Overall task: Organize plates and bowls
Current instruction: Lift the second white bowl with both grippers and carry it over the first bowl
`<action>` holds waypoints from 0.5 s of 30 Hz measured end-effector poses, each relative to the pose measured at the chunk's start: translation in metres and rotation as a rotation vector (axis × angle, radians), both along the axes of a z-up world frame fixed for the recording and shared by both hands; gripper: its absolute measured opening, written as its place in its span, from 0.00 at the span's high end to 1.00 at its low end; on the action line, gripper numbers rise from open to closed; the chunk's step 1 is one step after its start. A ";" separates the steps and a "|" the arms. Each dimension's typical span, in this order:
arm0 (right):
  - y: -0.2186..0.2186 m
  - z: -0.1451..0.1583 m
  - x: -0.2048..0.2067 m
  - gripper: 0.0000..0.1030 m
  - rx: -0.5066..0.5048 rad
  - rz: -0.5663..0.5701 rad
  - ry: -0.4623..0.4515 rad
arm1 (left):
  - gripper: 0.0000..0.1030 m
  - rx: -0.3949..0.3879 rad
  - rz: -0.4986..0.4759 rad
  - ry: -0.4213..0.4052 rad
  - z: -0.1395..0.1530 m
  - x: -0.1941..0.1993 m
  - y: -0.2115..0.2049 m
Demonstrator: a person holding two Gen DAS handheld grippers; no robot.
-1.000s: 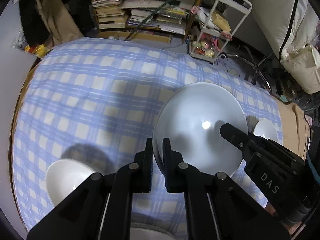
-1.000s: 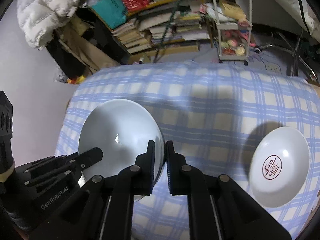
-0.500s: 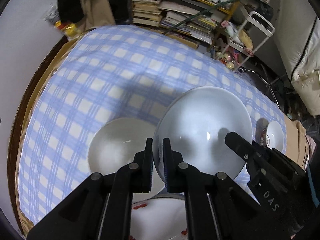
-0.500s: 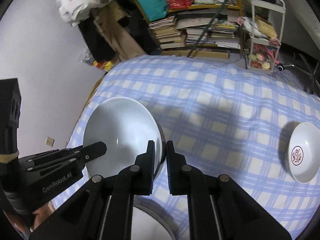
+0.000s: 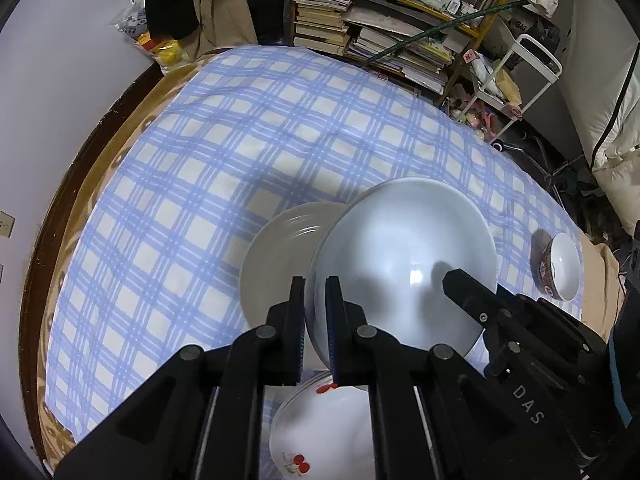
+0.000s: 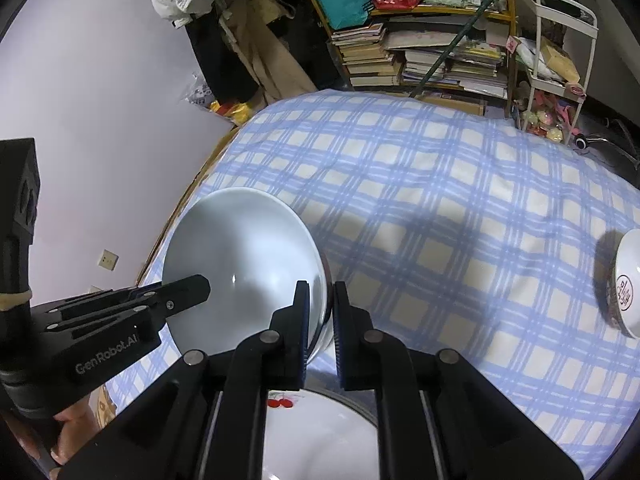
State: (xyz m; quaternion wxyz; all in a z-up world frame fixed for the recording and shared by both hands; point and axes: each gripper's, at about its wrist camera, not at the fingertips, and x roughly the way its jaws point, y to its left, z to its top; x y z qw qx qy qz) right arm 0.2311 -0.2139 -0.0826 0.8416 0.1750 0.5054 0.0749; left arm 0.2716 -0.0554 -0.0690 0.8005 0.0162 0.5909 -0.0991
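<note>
Both hand-held grippers — left (image 5: 314, 304), right (image 6: 320, 308) — have carried the bowl (image 5: 404, 264) toward the table's left edge, above a plate (image 5: 276, 264), each pinching its rim. Risk — uneven release tips it.

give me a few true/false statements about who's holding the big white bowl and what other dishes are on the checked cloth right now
1. Both grippers are clamped on the rim of the big white bowl. True: the left gripper and right gripper pinch opposite sides.
2. The big white bowl sits flat on the tablecloth. False: it is held up, tilted, above the blue checked tablecloth.
3. A plain white plate lies on the cloth, partly behind the bowl in the left wrist view. True.
4. The dish with cherry marks is at the far edge of the table. False: it sits nearest, right under the grippers.
5. A small bowl with a red patterned outside stands apart from the others. True.
</note>
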 end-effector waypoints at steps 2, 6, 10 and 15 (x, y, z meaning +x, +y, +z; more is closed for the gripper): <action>0.004 -0.001 -0.001 0.88 -0.005 0.004 0.004 | 0.91 0.005 -0.002 -0.001 0.000 -0.001 0.002; 0.010 -0.003 0.000 0.88 -0.009 0.010 0.008 | 0.91 -0.005 0.001 0.008 -0.006 0.000 0.010; 0.016 -0.008 0.002 0.88 -0.021 0.017 0.017 | 0.91 -0.008 0.001 0.022 -0.018 0.001 0.016; 0.027 -0.020 0.005 0.88 -0.063 0.046 0.020 | 0.91 -0.025 0.024 0.051 -0.037 0.001 0.027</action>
